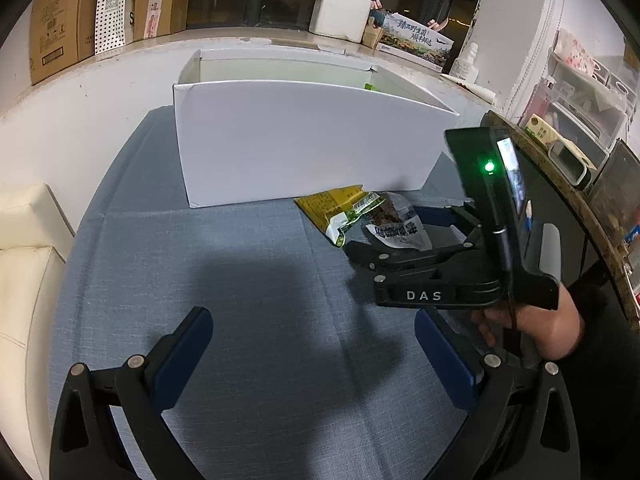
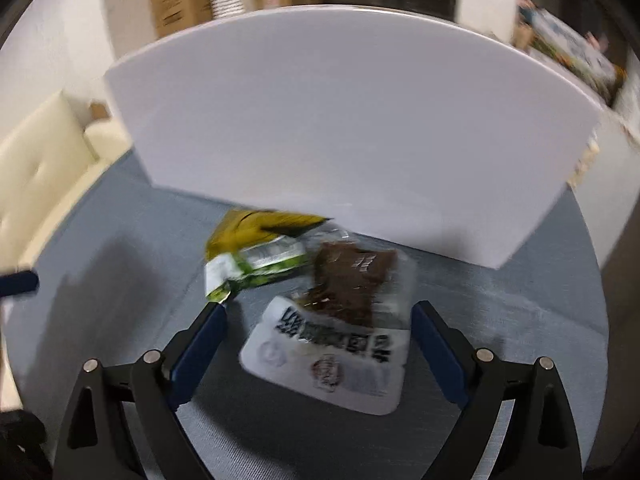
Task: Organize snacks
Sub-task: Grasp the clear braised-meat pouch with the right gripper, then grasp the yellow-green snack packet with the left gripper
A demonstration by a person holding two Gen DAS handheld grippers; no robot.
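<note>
A clear and white snack packet (image 2: 340,332) with brown contents lies on the blue-grey tablecloth (image 2: 520,320), between the open fingers of my right gripper (image 2: 320,312). A yellow-green snack packet (image 2: 256,252) lies beside it to the left, its corner touching the left finger. Both lie just in front of the big white box (image 2: 340,128). In the left wrist view the right gripper (image 1: 400,232) straddles the clear packet (image 1: 396,228) next to the yellow packet (image 1: 334,208). My left gripper (image 1: 314,332) is open and empty over bare cloth.
The white box (image 1: 296,140) stands at the table's far side, a green item (image 1: 370,87) showing inside. A cream sofa (image 1: 24,264) is at the left. A cluttered shelf (image 1: 580,128) is at the right. Cardboard boxes (image 1: 60,20) sit on the sill behind.
</note>
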